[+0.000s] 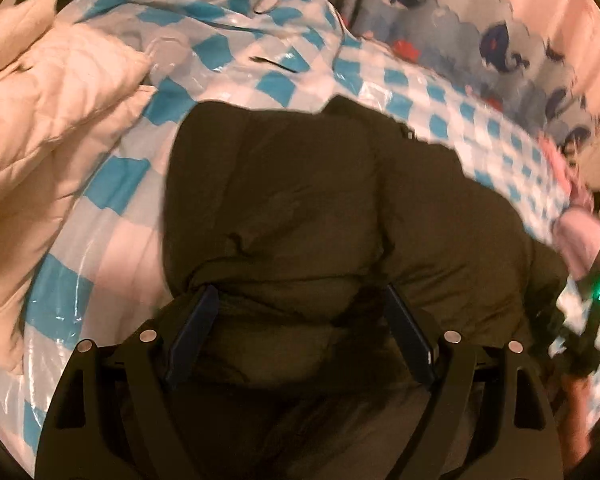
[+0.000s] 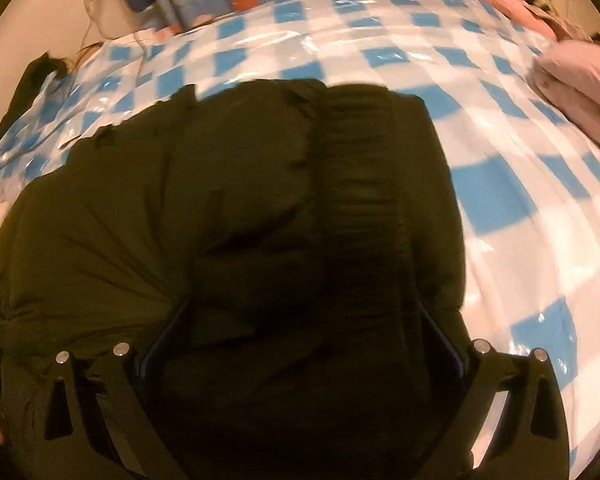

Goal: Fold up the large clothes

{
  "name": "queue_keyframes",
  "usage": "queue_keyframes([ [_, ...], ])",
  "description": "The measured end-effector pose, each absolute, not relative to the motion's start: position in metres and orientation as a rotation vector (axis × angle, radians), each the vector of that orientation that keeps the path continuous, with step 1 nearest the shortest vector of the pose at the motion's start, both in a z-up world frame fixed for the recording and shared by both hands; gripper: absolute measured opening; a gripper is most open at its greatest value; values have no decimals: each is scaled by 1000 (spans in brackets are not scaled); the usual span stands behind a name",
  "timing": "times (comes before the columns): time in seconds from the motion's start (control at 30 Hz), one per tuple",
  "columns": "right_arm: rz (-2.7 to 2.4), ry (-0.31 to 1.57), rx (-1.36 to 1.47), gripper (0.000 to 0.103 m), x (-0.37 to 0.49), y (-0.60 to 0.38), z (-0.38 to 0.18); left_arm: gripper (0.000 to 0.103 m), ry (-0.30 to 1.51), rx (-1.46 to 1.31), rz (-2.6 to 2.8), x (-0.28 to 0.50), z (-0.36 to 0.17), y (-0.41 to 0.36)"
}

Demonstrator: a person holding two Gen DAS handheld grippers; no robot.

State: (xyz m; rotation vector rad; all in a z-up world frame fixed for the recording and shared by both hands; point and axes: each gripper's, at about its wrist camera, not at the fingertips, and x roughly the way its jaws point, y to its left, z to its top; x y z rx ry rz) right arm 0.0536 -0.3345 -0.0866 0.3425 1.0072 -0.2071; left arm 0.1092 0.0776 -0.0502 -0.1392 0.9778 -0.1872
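A dark olive puffer jacket (image 1: 300, 200) lies bunched on a blue-and-white checked plastic sheet (image 1: 112, 184). My left gripper (image 1: 300, 300) has its fingers spread wide, with a thick fold of the jacket bulging between them. In the right wrist view the same jacket (image 2: 240, 200) fills the middle, its ribbed hem (image 2: 360, 168) running up the centre. My right gripper (image 2: 304, 312) also stands wide, its fingers pressed into the padded jacket on both sides. The checked sheet (image 2: 520, 200) shows to the right.
A cream quilted garment (image 1: 48, 120) lies at the left of the sheet. A pink garment (image 2: 580, 84) lies at the far right edge. A whale-print fabric (image 1: 480, 40) hangs behind. A cable (image 1: 272, 62) lies on the sheet.
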Motion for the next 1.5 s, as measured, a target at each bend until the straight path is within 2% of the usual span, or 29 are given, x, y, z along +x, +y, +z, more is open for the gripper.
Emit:
queue_keyframes([
  [0.13, -245, 995, 337, 97, 46, -333, -70, 80, 931, -53, -153, 98, -48, 67],
  [0.33, -286, 797, 304, 97, -2, -313, -24, 80, 855, 19, -135, 82, -36, 61],
  [0.6, -290, 948, 310, 97, 7, -315, -82, 80, 815, 76, -134, 72, -34, 55],
  [1.17, -284, 933, 308, 97, -4, -316, -73, 80, 693, 194, -129, 49, -15, 37],
  [1.37, -274, 867, 309, 97, -29, -310, -41, 80, 693, 216, -136, 46, -18, 34],
  [1.5, -248, 930, 322, 97, -35, -307, -52, 80, 705, 224, -141, 46, -23, 33],
])
